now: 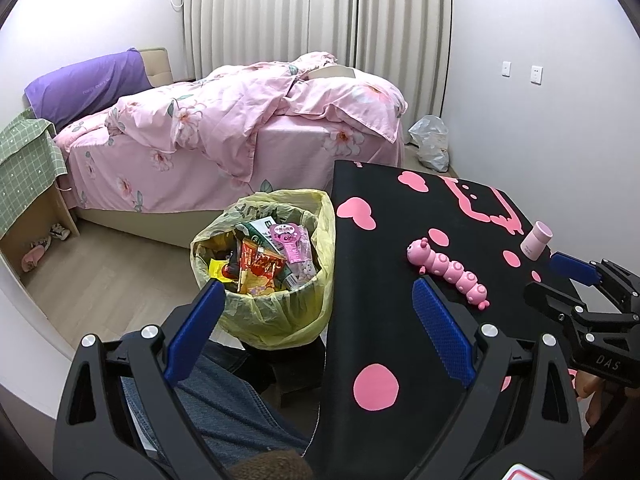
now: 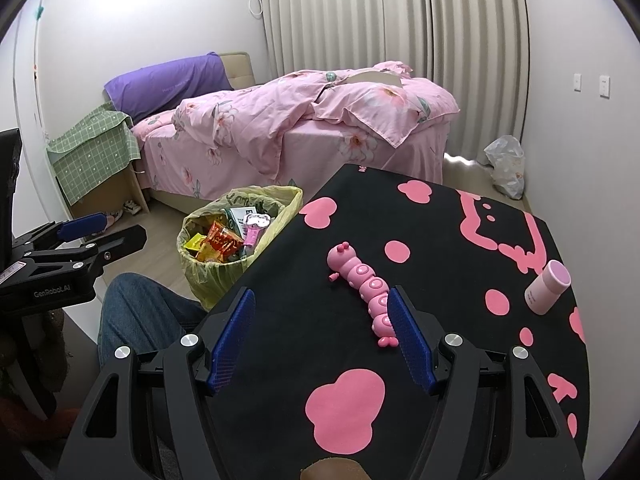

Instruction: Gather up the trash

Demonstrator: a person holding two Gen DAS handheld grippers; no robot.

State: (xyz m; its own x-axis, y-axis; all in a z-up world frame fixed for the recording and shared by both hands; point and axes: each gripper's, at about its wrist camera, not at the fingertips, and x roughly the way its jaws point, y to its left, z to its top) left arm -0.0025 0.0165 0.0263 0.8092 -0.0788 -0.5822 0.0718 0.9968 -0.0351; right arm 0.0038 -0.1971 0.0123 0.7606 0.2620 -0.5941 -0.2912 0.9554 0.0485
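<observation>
A bin lined with a yellow bag [image 1: 280, 312] [image 2: 200, 276] stands on the floor left of the table and holds several wrappers and packets [image 1: 264, 258] [image 2: 228, 238]. My left gripper [image 1: 316, 292] hangs open over the bin's near rim and the table's left edge, nothing between its blue pads. My right gripper [image 2: 322, 300] is open above the black tablecloth with pink blobs [image 2: 440, 280] [image 1: 392, 248], empty. A pink caterpillar toy [image 2: 366, 292] [image 1: 450, 272] lies just beside the right pad. A small pink bottle [image 2: 546, 286] [image 1: 536, 240] stands at the table's right.
A bed with pink floral bedding [image 1: 240, 128] and a purple pillow [image 1: 88, 84] fills the back. A nightstand under a green checked cloth [image 1: 28, 160] stands at left. A clear plastic bag [image 1: 432, 142] sits on the floor by the curtains. A person's jeans-clad leg [image 2: 136, 312] is below.
</observation>
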